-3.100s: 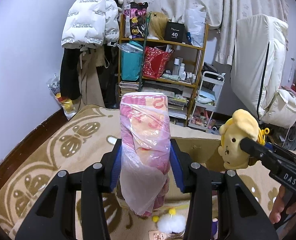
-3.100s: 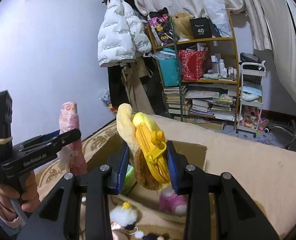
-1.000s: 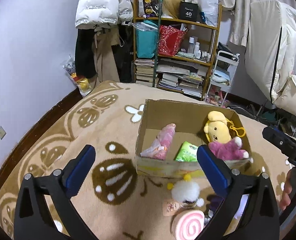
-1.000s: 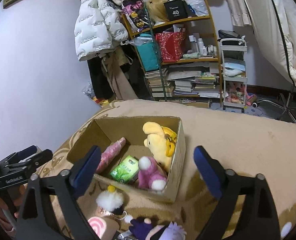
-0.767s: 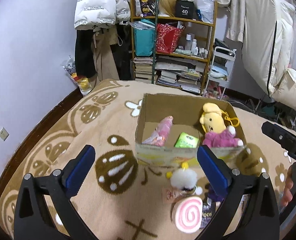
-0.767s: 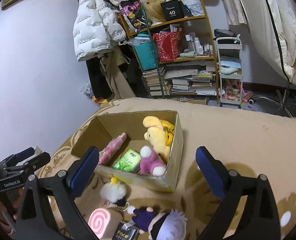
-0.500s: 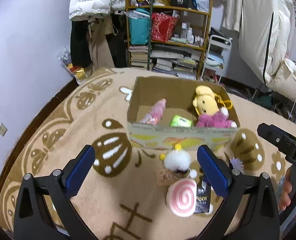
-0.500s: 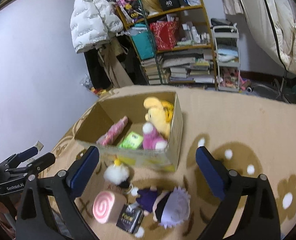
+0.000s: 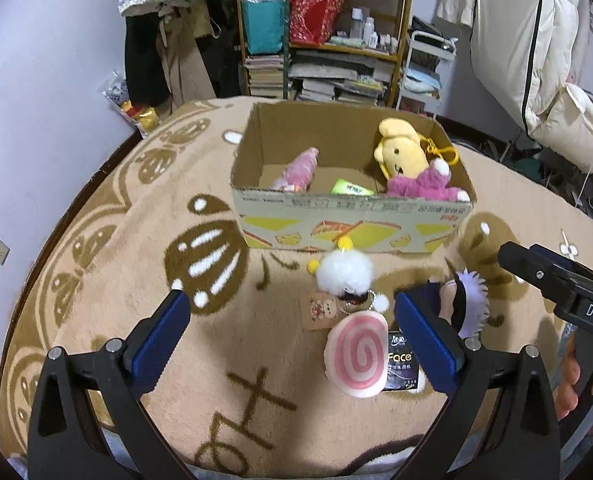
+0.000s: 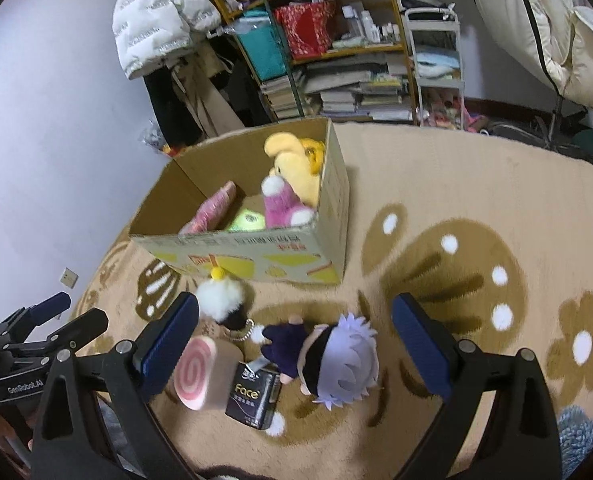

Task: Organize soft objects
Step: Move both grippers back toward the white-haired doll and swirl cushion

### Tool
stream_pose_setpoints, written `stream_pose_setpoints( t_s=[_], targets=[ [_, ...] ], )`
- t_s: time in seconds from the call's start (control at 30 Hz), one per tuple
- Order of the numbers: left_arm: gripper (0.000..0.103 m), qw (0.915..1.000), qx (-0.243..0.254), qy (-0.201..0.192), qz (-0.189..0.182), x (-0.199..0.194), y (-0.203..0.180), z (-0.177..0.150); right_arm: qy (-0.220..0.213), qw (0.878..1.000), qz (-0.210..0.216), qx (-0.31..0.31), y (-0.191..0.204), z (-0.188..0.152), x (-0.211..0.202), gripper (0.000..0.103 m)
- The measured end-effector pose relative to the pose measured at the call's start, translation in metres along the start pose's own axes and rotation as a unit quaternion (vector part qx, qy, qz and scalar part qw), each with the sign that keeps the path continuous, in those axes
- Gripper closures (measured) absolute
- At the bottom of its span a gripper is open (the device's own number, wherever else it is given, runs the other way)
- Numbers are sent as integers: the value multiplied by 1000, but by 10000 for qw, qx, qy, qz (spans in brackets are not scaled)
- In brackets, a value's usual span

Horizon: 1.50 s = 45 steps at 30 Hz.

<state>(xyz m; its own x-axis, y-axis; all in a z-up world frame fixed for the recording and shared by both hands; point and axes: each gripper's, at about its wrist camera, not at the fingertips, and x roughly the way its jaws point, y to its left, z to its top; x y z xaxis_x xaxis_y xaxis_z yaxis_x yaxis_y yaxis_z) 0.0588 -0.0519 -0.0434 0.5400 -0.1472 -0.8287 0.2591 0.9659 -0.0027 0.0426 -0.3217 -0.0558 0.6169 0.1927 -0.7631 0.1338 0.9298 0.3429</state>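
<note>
in the left wrist view the left gripper [image 9: 288,336] hangs with jaws wide apart and empty over the rug [image 9: 128,240], the pink swirl cushion [image 9: 356,352] lying just inside its right jaw and the white pom-pom [image 9: 346,272] ahead, near the cardboard box [image 9: 352,224]. in the right wrist view the right gripper [image 10: 294,346], jaws likewise spread and empty, frames the purple-haired doll [image 10: 332,360], whose long axis runs slantwise across the gap, so the right hand looks the nearer for it.
</note>
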Motion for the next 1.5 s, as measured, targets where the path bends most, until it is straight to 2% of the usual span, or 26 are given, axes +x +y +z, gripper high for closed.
stream_pose_setpoints(
  t_s=[0.27,0.57,0.87,1.27,1.47,1.5],
  targets=[
    [2,9986,47,483,-213,28,-7,-5,386,9991,-63,161,-9,-4,22,2],
    [2,9950,194,881,-426,51,-22,-10,878,9950,-265,397,-20,-9,49,3],
    [2,9902,450,1212,-525,68,-36,-17,1308,9895,-285,540,-26,-16,71,3],
    [2,9821,630,1739,-356,96,-43,-28,1986,9773,-334,666,-31,-31,103,3],
    [3,9794,689,1867,-338,105,-46,-32,2029,9767,-351,602,-29,-33,107,14],
    [3,9790,695,1889,-331,107,-46,-33,2029,9768,-321,606,-29,-33,107,21]
  ],
)
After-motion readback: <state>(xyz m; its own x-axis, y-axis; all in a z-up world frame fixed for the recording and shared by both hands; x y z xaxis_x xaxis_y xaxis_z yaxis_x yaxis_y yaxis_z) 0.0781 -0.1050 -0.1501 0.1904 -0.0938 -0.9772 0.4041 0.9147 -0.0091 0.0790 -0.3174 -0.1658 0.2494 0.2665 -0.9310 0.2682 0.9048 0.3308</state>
